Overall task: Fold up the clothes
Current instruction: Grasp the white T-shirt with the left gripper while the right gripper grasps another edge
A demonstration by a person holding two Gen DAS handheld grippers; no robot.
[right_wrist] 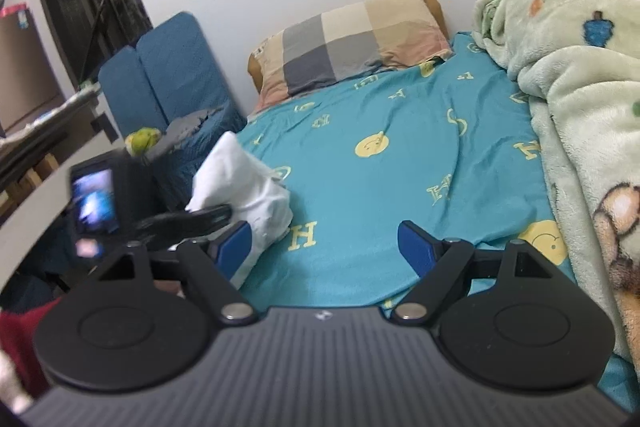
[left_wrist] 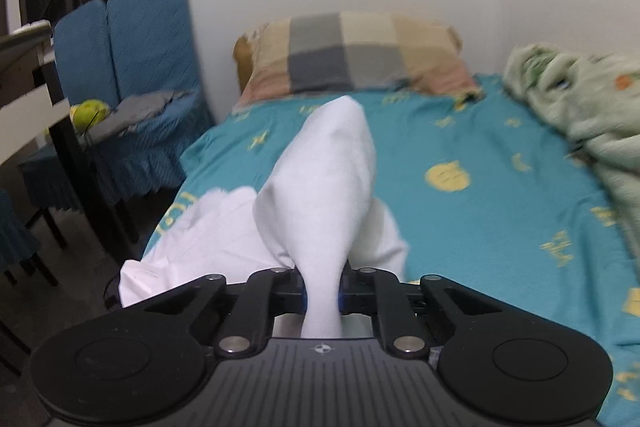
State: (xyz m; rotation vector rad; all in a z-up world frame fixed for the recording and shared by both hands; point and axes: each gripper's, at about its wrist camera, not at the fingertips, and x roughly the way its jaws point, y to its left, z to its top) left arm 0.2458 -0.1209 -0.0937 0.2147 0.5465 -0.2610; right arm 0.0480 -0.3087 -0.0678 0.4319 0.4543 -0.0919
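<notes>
A white garment (left_wrist: 320, 179) is bunched in my left gripper (left_wrist: 322, 291), which is shut on it and holds it lifted above the left edge of the bed; the cloth rises past the jaws and hangs down to the left. In the right wrist view the same white garment (right_wrist: 244, 179) shows at the left with the left gripper (right_wrist: 188, 219) gripping it. My right gripper (right_wrist: 326, 247) is open and empty above the teal sheet, to the right of the garment, its blue pads (right_wrist: 416, 247) wide apart.
The bed has a teal sheet (right_wrist: 380, 187) with yellow letters and smiley faces. A checked pillow (right_wrist: 352, 43) lies at the head, a green fleece blanket (right_wrist: 580, 87) along the right side. Blue-covered chairs (left_wrist: 140, 67) and a desk stand left of the bed.
</notes>
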